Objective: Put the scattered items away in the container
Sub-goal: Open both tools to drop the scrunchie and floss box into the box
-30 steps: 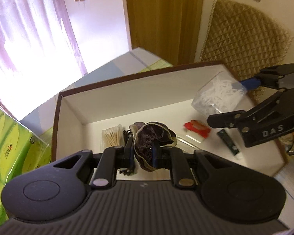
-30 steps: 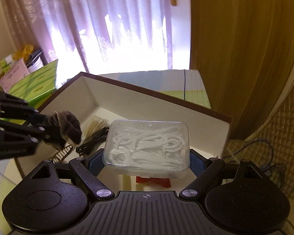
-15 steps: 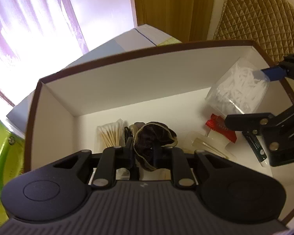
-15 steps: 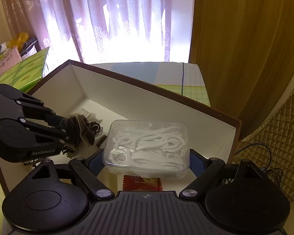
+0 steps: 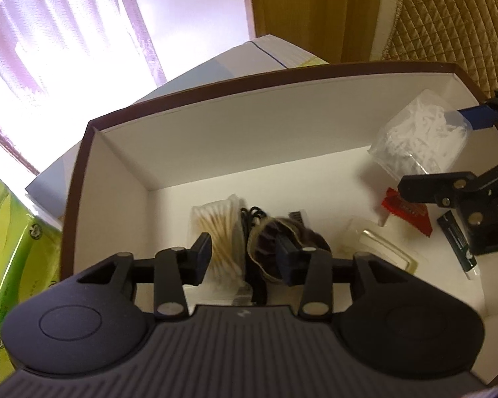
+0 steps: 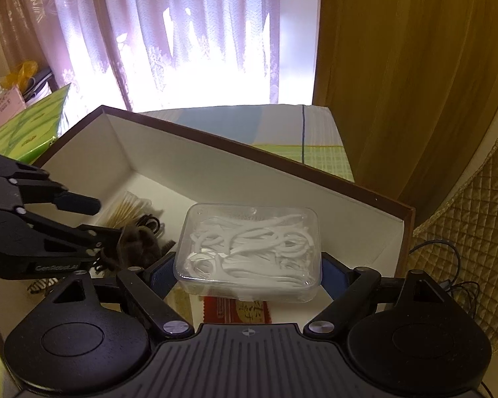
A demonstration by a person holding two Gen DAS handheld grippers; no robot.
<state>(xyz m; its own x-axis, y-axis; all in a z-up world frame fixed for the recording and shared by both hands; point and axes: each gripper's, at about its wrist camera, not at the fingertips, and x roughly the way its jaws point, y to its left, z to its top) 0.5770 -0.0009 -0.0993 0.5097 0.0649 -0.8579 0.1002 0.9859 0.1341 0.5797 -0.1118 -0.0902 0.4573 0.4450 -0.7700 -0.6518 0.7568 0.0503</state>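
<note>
- Left gripper [image 5: 245, 255]: a second ago its jaws were clamped on the dark scrunchie [image 5: 282, 248] above the box; now they are opening, one finger clear over the cotton swabs [image 5: 220, 232], the other against the scrunchie's side
- Scrunchie now sits low in the box [image 5: 123, 172], between the swab packet and a clear plastic piece [image 5: 378, 245]; blurred, so whether it has fully landed cannot be told. Judgement: this item counts as delivered once the fingers are clear
- Left gripper pose: pitched steeply down into the box near its left wall, lower than a second ago
- Already on the box floor to the right: red sachet [image 5: 408, 209], dark tube [image 5: 456, 242]
- Right gripper [image 6: 249, 275]: unchanged grip, jaws wide and pressed on both ends of the clear case of floss picks [image 6: 249, 248]
- Case is held above the box floor, over the red sachet, near the right wall; not yet set down
- Right gripper pose: angled down over the box, a little lower than before
</note>
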